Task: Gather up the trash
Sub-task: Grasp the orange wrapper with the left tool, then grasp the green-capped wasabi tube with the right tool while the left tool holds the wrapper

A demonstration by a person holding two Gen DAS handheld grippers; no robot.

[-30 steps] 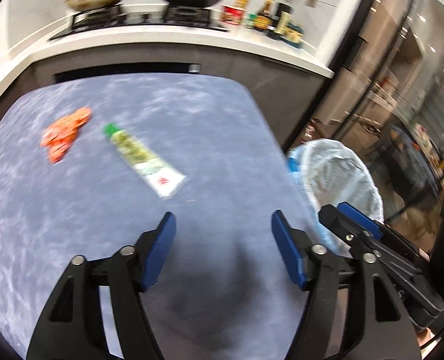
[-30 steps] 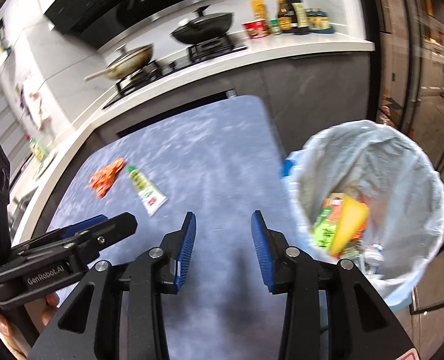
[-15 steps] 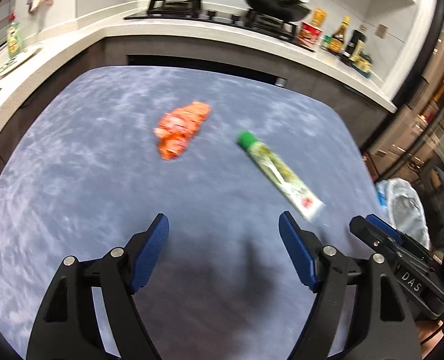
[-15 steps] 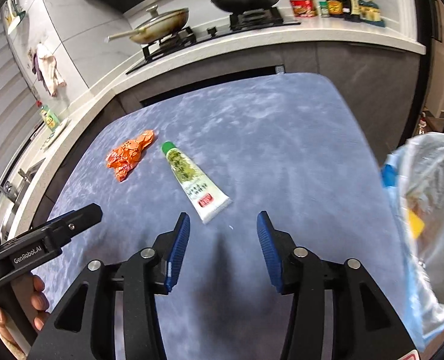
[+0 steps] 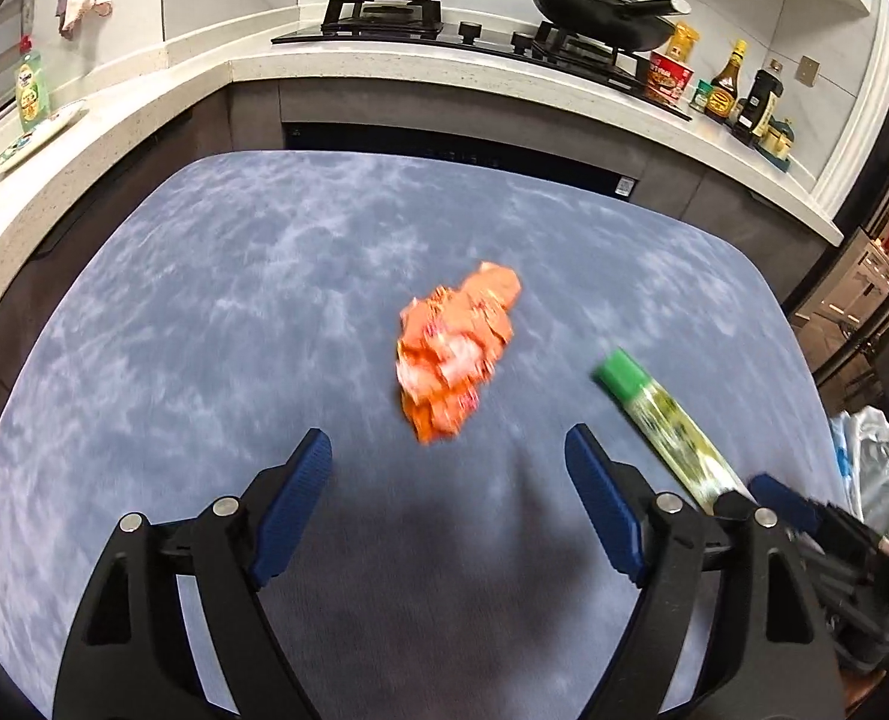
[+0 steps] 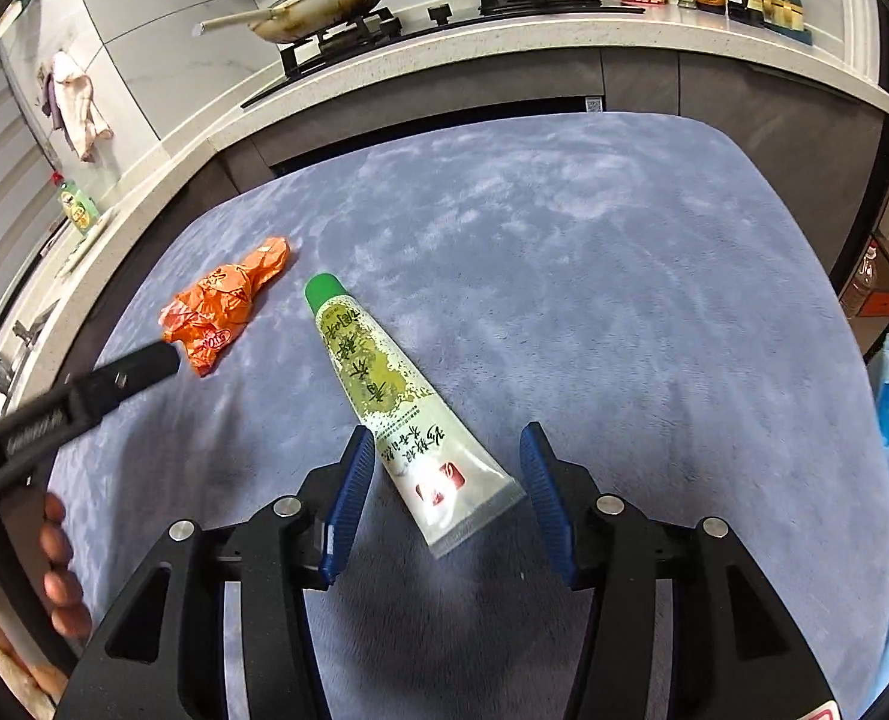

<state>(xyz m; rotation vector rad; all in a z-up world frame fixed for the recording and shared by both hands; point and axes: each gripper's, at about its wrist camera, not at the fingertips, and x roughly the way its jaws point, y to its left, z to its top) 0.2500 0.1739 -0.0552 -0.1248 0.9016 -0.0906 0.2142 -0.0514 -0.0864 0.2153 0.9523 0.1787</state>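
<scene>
Both your grippers hung spread over the blue table (image 5: 204, 312).
Your left gripper (image 5: 447, 504) faced the orange wrapper (image 5: 456, 354); your right gripper (image 6: 447, 501), empty, straddled the flat end of the tube (image 6: 396, 408) beside it.

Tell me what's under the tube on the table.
The tube lies flat on the blue cloth, crimped end between the open right gripper fingers. Nothing else shows beneath it; whatever its body covers is hidden.

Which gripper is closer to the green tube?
Right. The right gripper is open with the tube's flat end between its fingers. The left gripper points at the orange wrapper, tube off to its right.
</scene>
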